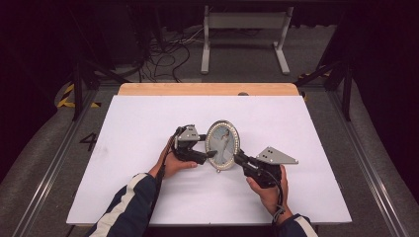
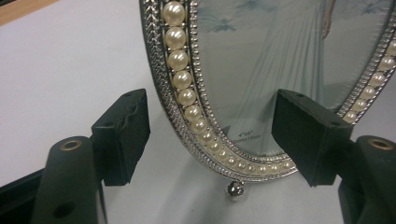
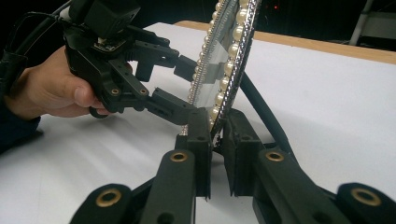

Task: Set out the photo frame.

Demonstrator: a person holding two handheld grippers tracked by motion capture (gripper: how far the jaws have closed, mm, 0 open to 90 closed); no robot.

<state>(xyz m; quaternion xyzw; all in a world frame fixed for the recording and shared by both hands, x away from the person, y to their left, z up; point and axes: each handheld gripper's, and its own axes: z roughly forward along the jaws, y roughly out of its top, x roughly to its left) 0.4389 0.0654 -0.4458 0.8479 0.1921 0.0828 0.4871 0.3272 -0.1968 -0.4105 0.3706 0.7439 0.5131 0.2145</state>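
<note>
Right claw (image 3: 217, 140) pinches the upright picture frame's (image 1: 223, 144) edge; released left claw (image 2: 210, 140) apparently straddles its rim.

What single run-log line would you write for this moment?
left gripper: open, jaws astride frame's lower rim | right gripper: shut on oval pearl frame edge | frame: upright on white table

My left claw (image 2: 212, 140) and right claw (image 3: 215, 154) are black with brass-coloured rivets. The oval frame (image 1: 223, 145) is silver, ringed with cream pearls around a pale blue-grey picture. The worktop (image 1: 148, 118) is white with a tan wooden edge. My sleeve (image 1: 123, 207) is navy, striped white.
</note>
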